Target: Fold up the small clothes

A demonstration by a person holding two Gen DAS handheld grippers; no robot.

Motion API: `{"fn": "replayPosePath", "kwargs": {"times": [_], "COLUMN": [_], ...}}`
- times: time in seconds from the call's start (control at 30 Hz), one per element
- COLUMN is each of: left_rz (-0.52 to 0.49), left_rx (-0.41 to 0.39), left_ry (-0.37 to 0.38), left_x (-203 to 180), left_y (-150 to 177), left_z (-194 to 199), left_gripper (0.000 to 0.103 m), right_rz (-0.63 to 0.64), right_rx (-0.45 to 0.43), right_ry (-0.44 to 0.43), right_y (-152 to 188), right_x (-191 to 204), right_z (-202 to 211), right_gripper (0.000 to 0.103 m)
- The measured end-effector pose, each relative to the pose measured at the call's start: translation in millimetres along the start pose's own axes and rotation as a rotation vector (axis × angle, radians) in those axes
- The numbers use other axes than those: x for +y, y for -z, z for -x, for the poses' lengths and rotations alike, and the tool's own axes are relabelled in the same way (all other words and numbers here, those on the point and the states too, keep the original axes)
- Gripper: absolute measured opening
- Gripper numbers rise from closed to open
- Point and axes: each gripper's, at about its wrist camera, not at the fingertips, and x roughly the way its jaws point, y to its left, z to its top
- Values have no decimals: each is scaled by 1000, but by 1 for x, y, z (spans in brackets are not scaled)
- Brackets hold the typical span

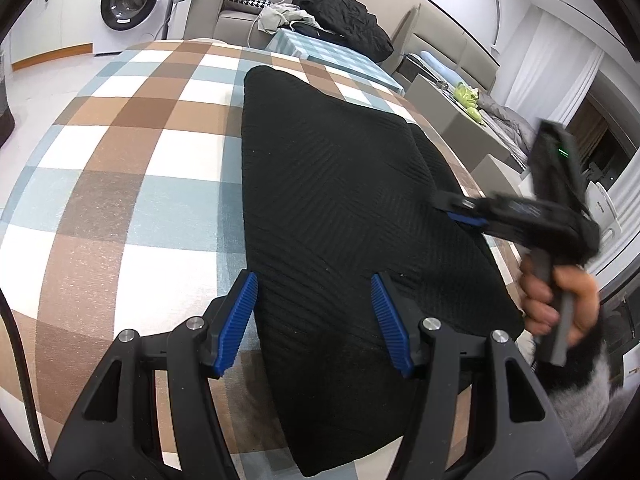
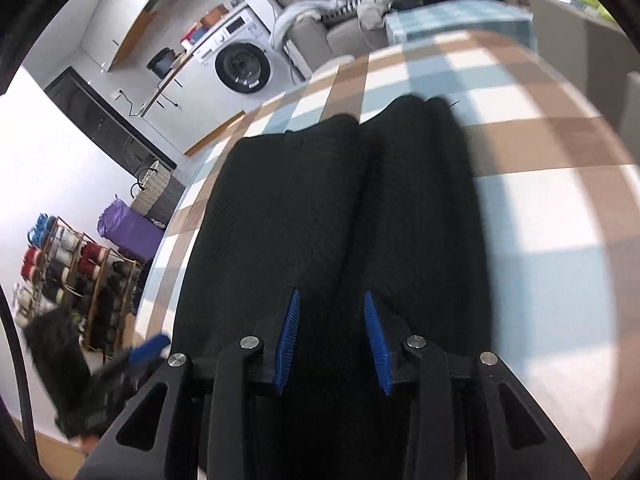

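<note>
A black ribbed garment (image 1: pixel 340 184) lies folded lengthwise on the checked tablecloth (image 1: pixel 132 168), with two long layers side by side (image 2: pixel 320 200). My left gripper (image 1: pixel 314 284) hovers open over the garment's near left edge, with nothing between its blue pads (image 1: pixel 236 320). My right gripper (image 2: pixel 331 300) is open just above the middle of the cloth, its jaws apart and empty. In the left wrist view the right gripper (image 1: pixel 460 210) reaches in from the right over the garment's right side, held by a hand (image 1: pixel 560 304). The left gripper (image 2: pixel 152 348) shows blurred at the lower left.
A washing machine (image 1: pixel 128 4) stands beyond the table. A sofa (image 1: pixel 240 12) behind holds a black jacket (image 1: pixel 344 20) and loose clothes. A shoe rack (image 2: pixel 76 280), a purple bag (image 2: pixel 128 228) and a basket (image 2: pixel 154 192) stand on the floor at the left. The table edge (image 2: pixel 168 240) runs along there.
</note>
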Motion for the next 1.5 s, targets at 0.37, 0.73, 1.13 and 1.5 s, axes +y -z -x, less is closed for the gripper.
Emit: {"fn": "replayPosePath", "kwargs": {"times": [0.37,0.73,1.13,1.5], "left_rz": [-40,-18,-46,-76], "left_rx": [5,66,64,89], "left_ry": [8,14,-12,-34], "left_x": [-13,-9,-7,-14], "left_y": [0,16,17,32], "left_z": [0,-16,-10,0], "left_gripper": [57,57,57,57], "right_rz": [50,-18,285,131], "right_rx": [-99,2,7,53], "right_ry": [119,-42,-27,-45], "right_y": [-33,13,99,107], "right_x": [1,-19,30,-18], "right_z": [28,46,77,70], "right_gripper": [8,33,4,5]}}
